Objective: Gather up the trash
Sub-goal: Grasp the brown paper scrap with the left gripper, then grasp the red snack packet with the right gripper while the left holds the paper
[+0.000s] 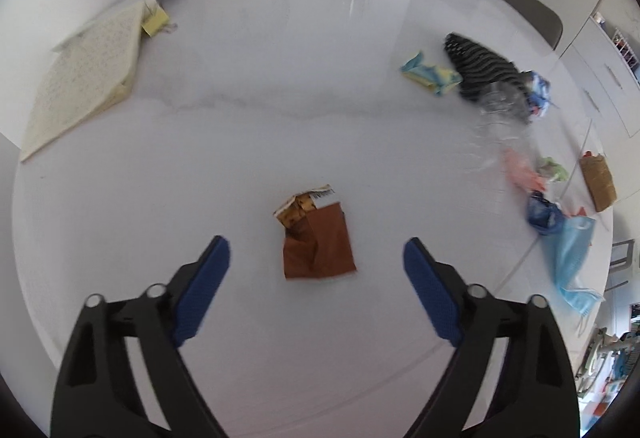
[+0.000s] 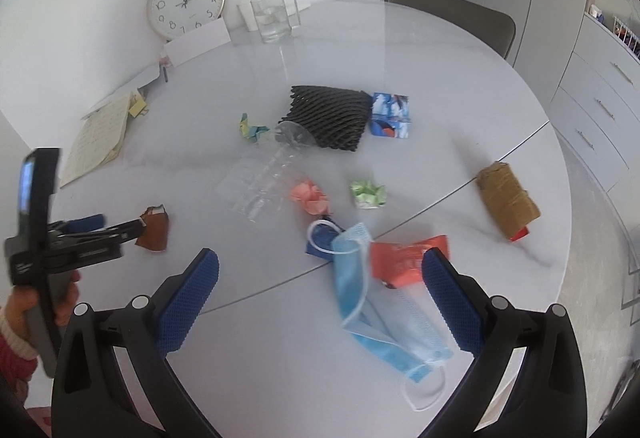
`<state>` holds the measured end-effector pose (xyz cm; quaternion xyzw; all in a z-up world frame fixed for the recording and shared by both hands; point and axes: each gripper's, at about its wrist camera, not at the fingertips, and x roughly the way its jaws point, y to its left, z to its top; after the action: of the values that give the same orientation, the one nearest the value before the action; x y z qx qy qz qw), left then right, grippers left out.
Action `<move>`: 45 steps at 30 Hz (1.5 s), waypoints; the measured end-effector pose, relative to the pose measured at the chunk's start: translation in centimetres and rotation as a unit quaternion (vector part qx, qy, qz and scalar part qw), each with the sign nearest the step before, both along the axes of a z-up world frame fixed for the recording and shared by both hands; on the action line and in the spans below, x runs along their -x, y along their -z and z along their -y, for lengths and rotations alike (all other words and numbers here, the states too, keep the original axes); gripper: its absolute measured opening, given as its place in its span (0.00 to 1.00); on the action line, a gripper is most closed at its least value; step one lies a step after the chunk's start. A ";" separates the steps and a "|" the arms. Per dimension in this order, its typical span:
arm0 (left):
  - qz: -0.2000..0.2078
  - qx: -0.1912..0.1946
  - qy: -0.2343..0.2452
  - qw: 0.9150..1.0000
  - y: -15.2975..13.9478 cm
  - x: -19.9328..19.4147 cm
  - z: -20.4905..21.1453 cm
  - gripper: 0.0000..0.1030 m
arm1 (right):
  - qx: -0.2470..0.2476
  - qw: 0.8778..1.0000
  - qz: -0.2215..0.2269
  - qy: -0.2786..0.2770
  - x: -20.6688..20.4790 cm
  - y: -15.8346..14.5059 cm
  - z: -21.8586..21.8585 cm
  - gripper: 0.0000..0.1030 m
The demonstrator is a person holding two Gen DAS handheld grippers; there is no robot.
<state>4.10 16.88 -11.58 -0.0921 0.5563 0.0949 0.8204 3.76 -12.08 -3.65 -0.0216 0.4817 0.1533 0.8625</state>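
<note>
**Two claws spread wide over a littered tabletop**

Two claws hang above a round white tabletop (image 2: 400,49), both released and grasping nothing. The left claw (image 1: 316,258) points steeply down with its blue pads (image 1: 208,286) standing to either side of a brown wrapper (image 1: 318,242), which lies flat on the tabletop, clear of both pads. In the right wrist view that same claw appears at the far left, held in a person's hand (image 2: 24,310) with a red sleeve, its tips just beside the wrapper.

The right claw (image 2: 320,270) is spread over a light blue face mask (image 2: 384,318) at the near edge, with a red packet (image 2: 404,262) lying partly under the mask, close to the right pad. A dark blue scrap (image 2: 320,242) sits just left of the mask's ear loop.

Farther in lie a pink crumpled paper (image 2: 310,197), a green crumpled paper (image 2: 368,193), and a clear plastic sheet (image 2: 256,185). Beyond them rests a black foam net (image 2: 332,117), with a blue printed carton (image 2: 390,115) touching its right side and a yellow-blue crumple (image 2: 252,127) to its left. A brown taped parcel (image 2: 506,197) sits well apart on the right.

At the far side stand a wall clock (image 2: 185,1) and a glass mug (image 2: 274,15); a notebook (image 2: 98,137) lies on the left.
</note>
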 end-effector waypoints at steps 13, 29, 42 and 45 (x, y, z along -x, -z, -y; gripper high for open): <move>-0.047 0.019 -0.044 0.998 4.4 -2.7 0.0 0.31 | 0.057 0.997 -0.008 -0.042 -2.5 1.1 1.0 0.98; -0.041 0.034 -0.053 0.997 -0.2 -0.6 4.3 0.28 | 0.082 0.974 -0.065 -0.200 -7.3 5.6 8.7 0.94; -0.032 0.039 -0.030 0.998 -4.5 1.2 13.0 0.28 | 0.164 0.827 -0.098 -0.529 -7.3 9.1 3.8 0.83; -0.034 0.037 -0.028 0.998 -4.7 1.2 14.4 0.28 | 0.167 0.805 -0.098 -0.560 -7.2 9.6 2.7 0.78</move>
<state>2.87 2.52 -6.88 -0.1344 0.5846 0.1001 0.7939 10.94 -14.77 -13.24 -0.4161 0.4864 0.5283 0.5578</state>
